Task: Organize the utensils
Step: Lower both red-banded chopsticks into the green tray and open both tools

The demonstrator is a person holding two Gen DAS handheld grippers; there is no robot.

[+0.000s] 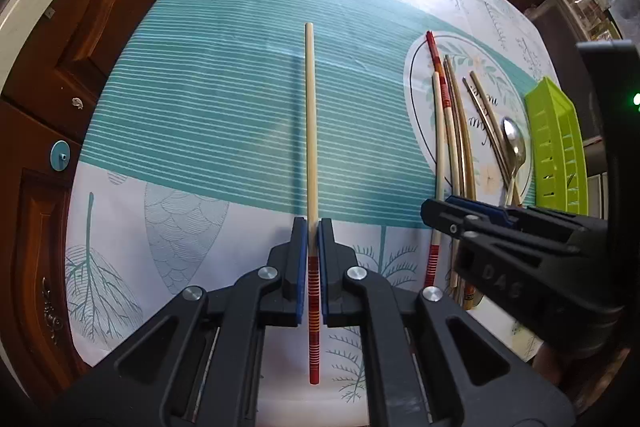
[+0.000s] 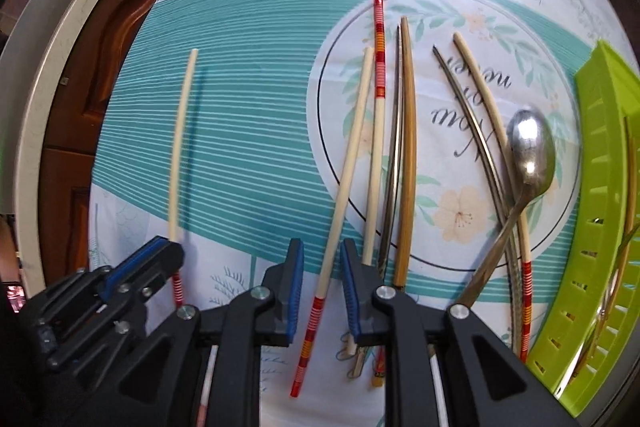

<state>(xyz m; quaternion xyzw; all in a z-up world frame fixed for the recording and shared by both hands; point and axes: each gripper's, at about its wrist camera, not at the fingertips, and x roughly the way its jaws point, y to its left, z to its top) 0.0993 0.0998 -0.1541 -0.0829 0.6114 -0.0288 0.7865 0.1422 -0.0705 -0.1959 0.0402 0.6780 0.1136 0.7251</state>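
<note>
Left tongs [image 1: 313, 247] around cream chopstick [image 1: 310, 115]

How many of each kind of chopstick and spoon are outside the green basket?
Red-striped cream chopsticks: 4, one held in the left gripper
Metal chopsticks: 2
Brown bamboo chopstick: 1
Spoon: 1
Total: 8
</note>
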